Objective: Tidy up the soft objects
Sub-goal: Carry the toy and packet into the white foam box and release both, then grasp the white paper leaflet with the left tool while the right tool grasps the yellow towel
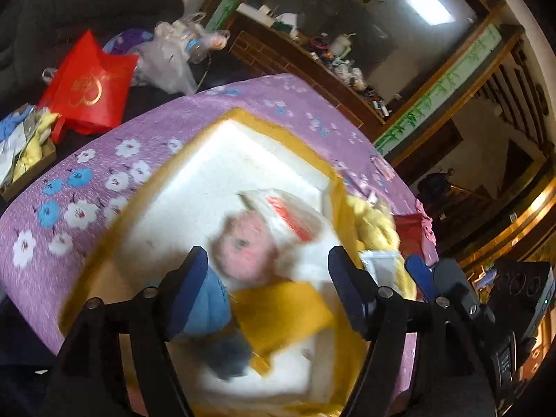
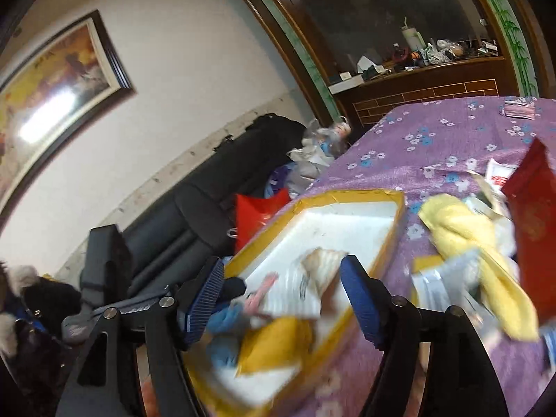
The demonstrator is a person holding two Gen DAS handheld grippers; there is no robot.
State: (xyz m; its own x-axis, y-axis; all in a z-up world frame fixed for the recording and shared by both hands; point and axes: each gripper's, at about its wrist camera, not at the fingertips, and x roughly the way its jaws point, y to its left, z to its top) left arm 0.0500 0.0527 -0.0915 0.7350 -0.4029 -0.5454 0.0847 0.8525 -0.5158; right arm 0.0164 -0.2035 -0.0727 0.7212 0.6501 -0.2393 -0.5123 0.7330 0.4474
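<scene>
Two claws are hovering over a desk draped in purple floral cloth, both spread wide and gripping nothing. A white tray with a yellow rim is sitting on the cloth, holding a blurred pile of soft things: a pink item, a mustard cloth and a blue piece at its near end. The left claw is poised above that pile. The right claw is hanging over the tray's near end, with a pale yellow towel lying on the cloth just right of the tray.
</scene>
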